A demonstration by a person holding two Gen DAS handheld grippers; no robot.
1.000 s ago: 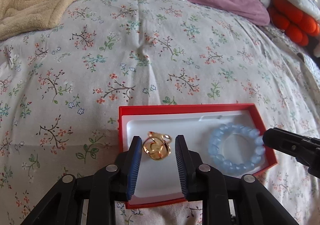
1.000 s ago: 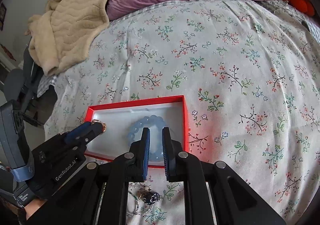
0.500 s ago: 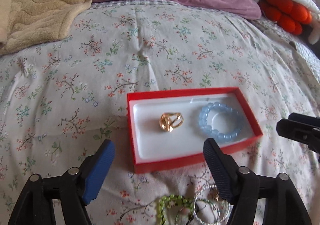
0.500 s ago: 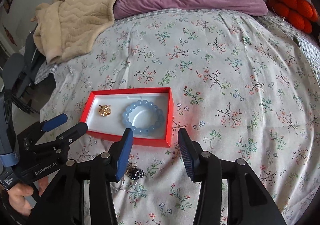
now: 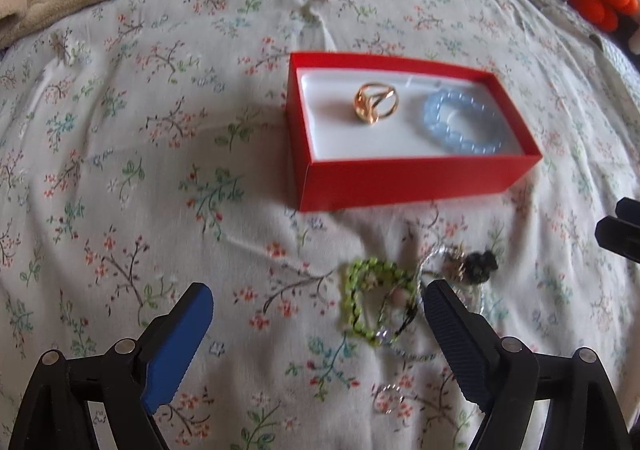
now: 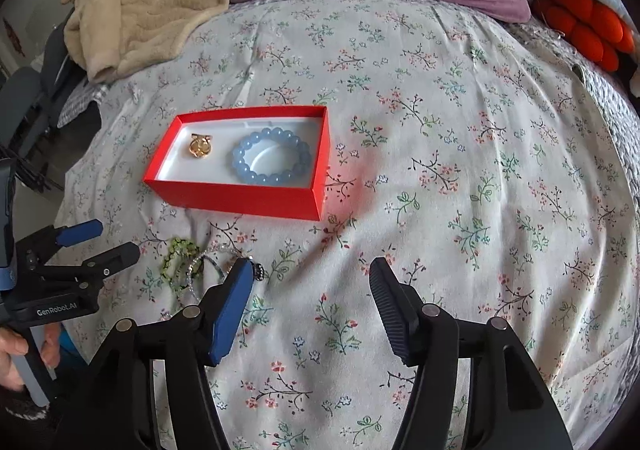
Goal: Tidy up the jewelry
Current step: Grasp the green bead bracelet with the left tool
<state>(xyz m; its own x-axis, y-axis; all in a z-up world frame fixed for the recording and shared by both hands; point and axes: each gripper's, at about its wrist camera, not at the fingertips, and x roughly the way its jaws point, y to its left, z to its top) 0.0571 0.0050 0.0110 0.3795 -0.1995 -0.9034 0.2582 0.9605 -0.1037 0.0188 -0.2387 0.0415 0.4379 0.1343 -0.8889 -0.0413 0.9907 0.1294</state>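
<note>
Clearly both hand-held grippers, left [image 5: 318,334] and right [image 6: 310,304], were spreading, empty; the tangled jewelry pile [image 5: 412,298] lay by the red box [image 5: 400,182] near the bed's front edge, where one pinch risked dragging several strands.

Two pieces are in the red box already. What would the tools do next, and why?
Probably the left tool dips onto the green beaded bracelet. Its jaws are opening, nothing between them. The gold ring and blue bracelet already lie in the red box, while a tangled pile stays on the bedspread.
</note>
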